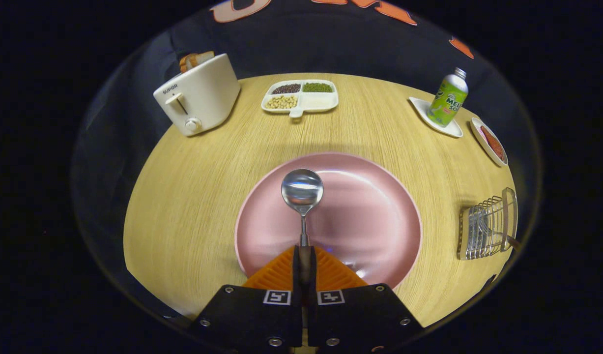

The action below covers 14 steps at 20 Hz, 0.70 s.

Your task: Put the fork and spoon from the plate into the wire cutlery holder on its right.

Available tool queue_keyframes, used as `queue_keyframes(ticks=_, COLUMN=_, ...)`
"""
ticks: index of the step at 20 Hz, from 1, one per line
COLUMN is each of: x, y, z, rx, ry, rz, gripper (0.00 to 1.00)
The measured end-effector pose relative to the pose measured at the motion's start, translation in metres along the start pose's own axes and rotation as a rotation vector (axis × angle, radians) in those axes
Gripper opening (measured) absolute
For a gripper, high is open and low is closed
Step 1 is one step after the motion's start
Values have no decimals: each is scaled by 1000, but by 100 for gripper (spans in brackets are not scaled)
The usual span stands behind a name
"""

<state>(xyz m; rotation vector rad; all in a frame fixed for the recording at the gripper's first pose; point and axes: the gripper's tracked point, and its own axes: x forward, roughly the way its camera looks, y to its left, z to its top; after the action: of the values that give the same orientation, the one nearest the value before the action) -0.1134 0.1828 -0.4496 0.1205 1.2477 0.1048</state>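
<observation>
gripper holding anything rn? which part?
Yes: the hand-held gripper is shut on the spoon, gripping its handle, with the bowl out ahead of the fingers, over the pink plate.

Spoon (302,191): polished, mirror-bright metal. Plate (370,216): smooth, satin-glossy pink. Counter (193,196): matt, wood-grained. Wire cutlery holder (485,227): shiny metal. Toaster (200,96): smooth, cream, plastic-looking.

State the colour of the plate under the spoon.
Pink, a plain plate, clearest in the gripper view.
</observation>
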Motion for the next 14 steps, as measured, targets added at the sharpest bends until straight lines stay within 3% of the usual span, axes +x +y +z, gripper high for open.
queue_keyframes(ticks=6, x=-50, y=-36, z=28, rx=83, ry=-88, rz=-21, gripper=5)
queue_keyframes(ticks=14, x=-120, y=-129, z=66, rx=154, ry=-220, rz=-88, gripper=5)
